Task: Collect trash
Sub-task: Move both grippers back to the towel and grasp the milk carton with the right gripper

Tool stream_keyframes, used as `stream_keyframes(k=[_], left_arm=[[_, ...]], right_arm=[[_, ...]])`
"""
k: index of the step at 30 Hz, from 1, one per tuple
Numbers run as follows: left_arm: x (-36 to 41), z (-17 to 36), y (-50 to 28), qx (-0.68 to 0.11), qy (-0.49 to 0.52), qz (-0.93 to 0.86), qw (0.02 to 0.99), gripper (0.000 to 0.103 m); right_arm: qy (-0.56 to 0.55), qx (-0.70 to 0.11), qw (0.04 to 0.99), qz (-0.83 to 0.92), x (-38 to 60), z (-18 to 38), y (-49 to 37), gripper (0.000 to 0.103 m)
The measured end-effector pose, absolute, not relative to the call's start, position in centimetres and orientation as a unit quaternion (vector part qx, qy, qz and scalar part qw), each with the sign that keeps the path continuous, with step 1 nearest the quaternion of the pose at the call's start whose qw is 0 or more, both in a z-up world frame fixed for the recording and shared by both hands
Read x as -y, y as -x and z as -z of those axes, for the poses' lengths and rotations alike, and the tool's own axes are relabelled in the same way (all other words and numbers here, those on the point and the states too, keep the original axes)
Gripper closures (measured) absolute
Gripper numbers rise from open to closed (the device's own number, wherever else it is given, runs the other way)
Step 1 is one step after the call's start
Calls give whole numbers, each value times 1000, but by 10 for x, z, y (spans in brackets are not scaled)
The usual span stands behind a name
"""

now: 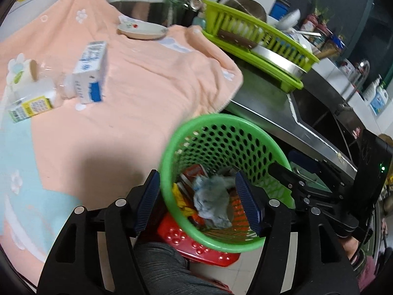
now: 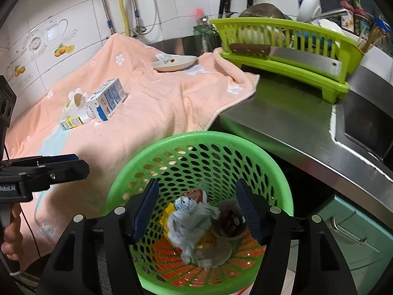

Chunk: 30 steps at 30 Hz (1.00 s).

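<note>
1. Hovering over the green basket (image 2: 200, 145), the right tool (image 2: 196, 211) has its fingers spread wide with nothing between them.
2. Inside the basket: a crumpled pale blue tissue (image 2: 190, 218), a dark plastic cup (image 2: 229, 218), a clear lid (image 2: 216, 250), and red and yellow wrappers (image 2: 195, 194).
3. Left tool (image 1: 197, 196) is spread too, empty, right at the basket's near rim.
4. Still on the peach towel (image 2: 152, 103) covering the worktop (image 2: 282, 113): a blue-and-white milk carton (image 2: 106, 100), tipped over, with a small yellow carton (image 2: 71, 122) just beside it.
5. A shallow dish (image 2: 175, 62) sits further back; the lime dish rack (image 2: 287, 56) holds bowls and a cleaver.
</note>
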<state>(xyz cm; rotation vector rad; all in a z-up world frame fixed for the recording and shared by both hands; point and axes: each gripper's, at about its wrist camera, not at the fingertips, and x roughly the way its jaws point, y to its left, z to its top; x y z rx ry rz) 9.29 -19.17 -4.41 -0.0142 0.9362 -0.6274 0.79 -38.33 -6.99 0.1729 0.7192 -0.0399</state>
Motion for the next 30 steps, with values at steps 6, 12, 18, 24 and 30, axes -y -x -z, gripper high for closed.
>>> stream_keyframes(k=[6,12,18,24,30], left_arm=[[151,33,-113,-436,27,256,862,38],[104,18,-137,-421,39,206,882,38],[57,7,-162,-409,57,159,896,36],[16,7,-187,-408,65,122,902,35],[-13,13,-210,-412,50,99,905,35]], right_arm=[[-77,-349,934,-14,364,58,-31,34],[-66,-348,933,-55,335,43,-68,34],[-54,-345,932,-100,297,23,-114,34],[-50,-355,925,-128,257,11,-173,34],[-53,-376,916,-128,230,14,-230,34]])
